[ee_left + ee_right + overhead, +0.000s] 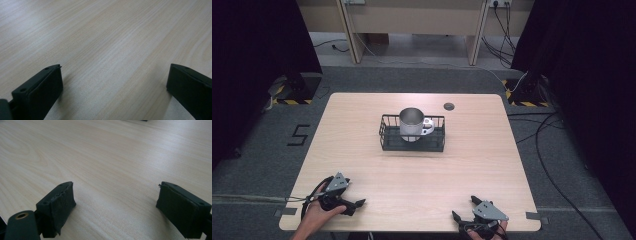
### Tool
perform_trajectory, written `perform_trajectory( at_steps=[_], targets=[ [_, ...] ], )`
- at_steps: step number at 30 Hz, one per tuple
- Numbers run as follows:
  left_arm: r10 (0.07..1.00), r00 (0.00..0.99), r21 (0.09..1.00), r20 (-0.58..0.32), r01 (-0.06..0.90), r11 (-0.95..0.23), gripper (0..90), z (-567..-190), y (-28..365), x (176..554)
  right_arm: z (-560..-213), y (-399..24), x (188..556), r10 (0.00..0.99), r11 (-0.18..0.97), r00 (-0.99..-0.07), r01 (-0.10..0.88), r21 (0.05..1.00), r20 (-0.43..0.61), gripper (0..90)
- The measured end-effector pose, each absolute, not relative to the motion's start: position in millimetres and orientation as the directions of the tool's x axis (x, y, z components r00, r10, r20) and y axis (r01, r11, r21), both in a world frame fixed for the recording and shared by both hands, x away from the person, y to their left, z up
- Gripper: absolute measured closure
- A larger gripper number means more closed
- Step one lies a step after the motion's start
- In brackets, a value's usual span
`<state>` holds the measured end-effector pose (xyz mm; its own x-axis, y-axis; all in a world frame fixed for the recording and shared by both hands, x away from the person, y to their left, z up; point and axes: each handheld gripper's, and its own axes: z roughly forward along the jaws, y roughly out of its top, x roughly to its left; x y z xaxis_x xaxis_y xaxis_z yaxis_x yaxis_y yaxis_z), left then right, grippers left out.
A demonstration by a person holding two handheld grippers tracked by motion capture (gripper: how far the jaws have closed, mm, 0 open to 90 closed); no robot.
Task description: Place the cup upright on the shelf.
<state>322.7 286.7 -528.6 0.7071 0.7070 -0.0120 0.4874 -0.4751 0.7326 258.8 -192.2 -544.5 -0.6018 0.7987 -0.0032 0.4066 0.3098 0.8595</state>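
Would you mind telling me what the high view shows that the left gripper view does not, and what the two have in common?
The high view alone takes in the metal mug standing in the black wire basket at the table's middle, plus the right gripper near the front edge. The left gripper view alone gives a close look at the wood grain between its wide-apart jaws. Both show the left gripper open, holding nothing, over the bare wooden table.

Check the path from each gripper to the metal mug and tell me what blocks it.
Only bare table lies between the left gripper or right gripper and the metal mug. The mug stands inside a black wire basket, whose walls ring its lower part, so a level approach meets wire; from above it looks open.
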Motion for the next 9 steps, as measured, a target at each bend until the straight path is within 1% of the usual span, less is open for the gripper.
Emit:
perform_trajectory(
  at_steps=[9],
  targets=[
    [0.707,0.707,0.733,-0.012,0.487,-0.475,0.0,-528.6,286.7,322.7,-545.1,-192.0,257.6,0.801,0.304,-0.598,0.406,0.862,-0.001,14.2]
  ],
)
